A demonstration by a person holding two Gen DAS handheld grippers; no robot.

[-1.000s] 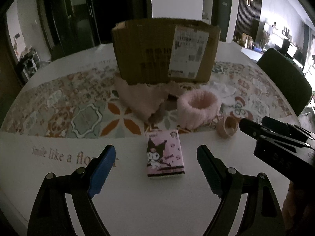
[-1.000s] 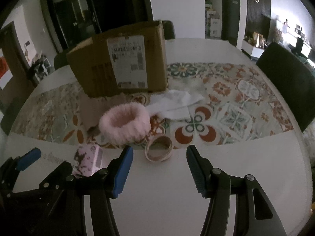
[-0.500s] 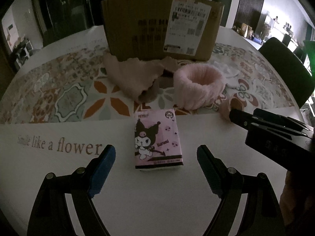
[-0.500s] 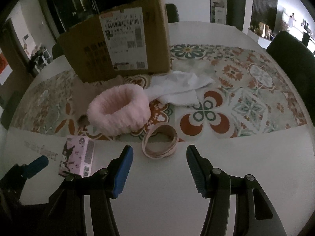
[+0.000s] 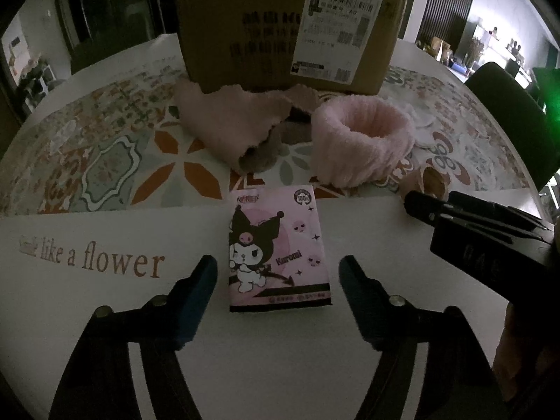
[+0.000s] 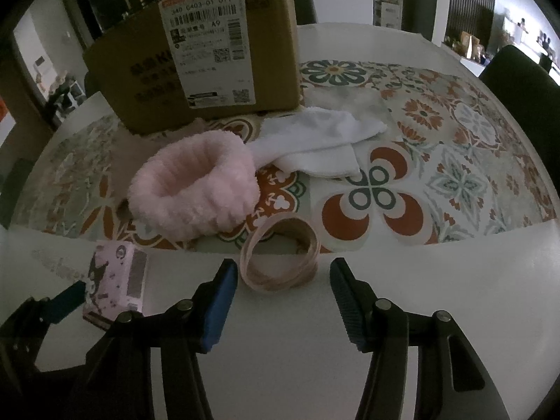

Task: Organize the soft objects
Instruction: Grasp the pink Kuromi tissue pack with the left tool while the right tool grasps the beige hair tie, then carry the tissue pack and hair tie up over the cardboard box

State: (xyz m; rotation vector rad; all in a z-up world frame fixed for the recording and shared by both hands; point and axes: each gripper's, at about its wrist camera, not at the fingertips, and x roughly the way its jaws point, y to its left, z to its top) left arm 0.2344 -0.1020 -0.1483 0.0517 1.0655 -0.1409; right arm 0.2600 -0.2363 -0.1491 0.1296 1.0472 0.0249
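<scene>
A pink tissue pack (image 5: 278,248) with a cartoon print lies flat on the white table; it also shows in the right wrist view (image 6: 117,280). My left gripper (image 5: 278,271) is open, its fingers on either side of the pack's near end. A beige elastic band (image 6: 280,257) lies just ahead of my open right gripper (image 6: 281,273). A fluffy pink headband (image 5: 362,143) (image 6: 194,185), a pink cloth (image 5: 232,122) and a white cloth (image 6: 315,141) lie behind, in front of a cardboard box (image 5: 287,28) (image 6: 196,56).
A patterned mat (image 6: 455,161) covers the far half of the round table. A dark chair (image 6: 525,87) stands at the right edge. My right gripper's body (image 5: 490,241) shows at the right of the left wrist view.
Both grippers have moved forward and down. The tissue pack now sits between my left fingers, and the elastic band is close in front of my right fingers. Both stay open.
</scene>
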